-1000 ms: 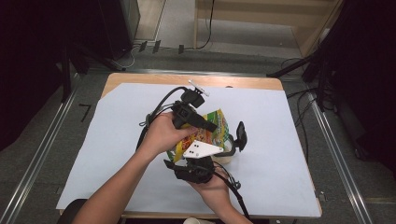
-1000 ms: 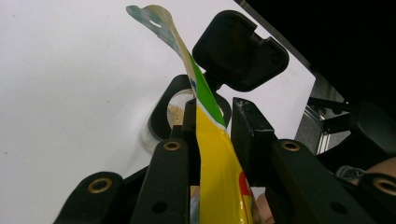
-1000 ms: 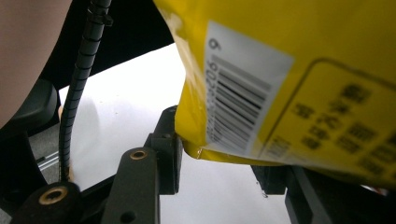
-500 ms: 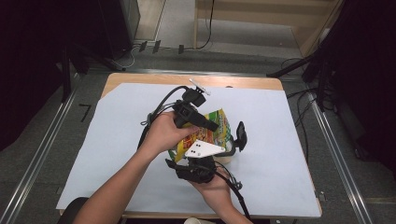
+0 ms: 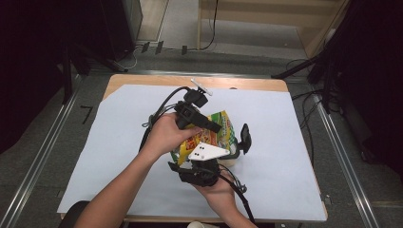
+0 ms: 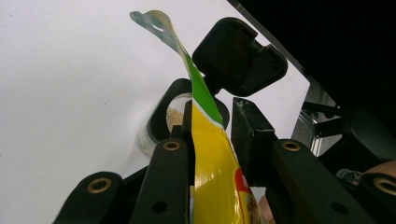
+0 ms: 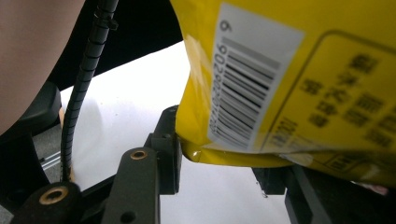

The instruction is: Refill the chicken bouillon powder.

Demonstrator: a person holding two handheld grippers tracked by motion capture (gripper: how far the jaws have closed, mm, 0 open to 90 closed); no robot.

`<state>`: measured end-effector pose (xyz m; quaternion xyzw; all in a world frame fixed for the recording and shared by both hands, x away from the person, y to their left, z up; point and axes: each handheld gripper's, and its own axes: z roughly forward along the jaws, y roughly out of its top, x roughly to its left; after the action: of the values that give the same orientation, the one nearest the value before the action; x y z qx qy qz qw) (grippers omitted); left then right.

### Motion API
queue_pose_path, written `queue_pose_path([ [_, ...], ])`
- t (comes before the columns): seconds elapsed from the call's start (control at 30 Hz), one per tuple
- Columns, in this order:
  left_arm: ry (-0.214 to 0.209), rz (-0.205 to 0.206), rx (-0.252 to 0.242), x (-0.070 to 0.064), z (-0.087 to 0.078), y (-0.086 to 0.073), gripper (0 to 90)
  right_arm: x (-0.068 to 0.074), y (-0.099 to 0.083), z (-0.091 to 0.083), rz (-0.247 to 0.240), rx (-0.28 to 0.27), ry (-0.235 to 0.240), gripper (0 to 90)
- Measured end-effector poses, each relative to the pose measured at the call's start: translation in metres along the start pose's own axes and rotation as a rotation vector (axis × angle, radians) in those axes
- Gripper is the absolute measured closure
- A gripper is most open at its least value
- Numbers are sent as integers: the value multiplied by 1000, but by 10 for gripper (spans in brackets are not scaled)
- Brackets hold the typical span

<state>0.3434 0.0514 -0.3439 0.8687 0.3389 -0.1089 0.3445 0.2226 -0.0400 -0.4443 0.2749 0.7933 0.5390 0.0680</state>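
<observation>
A yellow and green snack bag [image 5: 216,135] hangs over the middle of the table, held between both grippers. My left gripper [image 5: 215,127] is shut on its upper edge, and the bag [image 6: 210,154] stands edge-on between the jaws [image 6: 212,121]. My right gripper [image 5: 199,166] is shut on the bottom fold, with the barcode side [image 7: 252,93] just above its jaws [image 7: 219,154]. Beneath the bag stands a small clear jar [image 6: 170,116] with beige crumbs inside. Its black flip lid [image 6: 238,56] is open and upright [image 5: 245,137].
White paper [image 5: 119,156] covers the wooden table [image 5: 266,84]. A small white object [image 5: 201,87] lies near the far edge. Cables [image 5: 157,114] trail from the grippers. Metal rails [image 5: 342,156] run along both sides of the table.
</observation>
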Motion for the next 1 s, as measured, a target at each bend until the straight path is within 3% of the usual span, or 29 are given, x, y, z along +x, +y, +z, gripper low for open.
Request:
queue_pose_path([
  [1.0, -11, -11, -3, 3, -2, 0, 755, 1, 2, -2, -1, 3, 7, 598],
])
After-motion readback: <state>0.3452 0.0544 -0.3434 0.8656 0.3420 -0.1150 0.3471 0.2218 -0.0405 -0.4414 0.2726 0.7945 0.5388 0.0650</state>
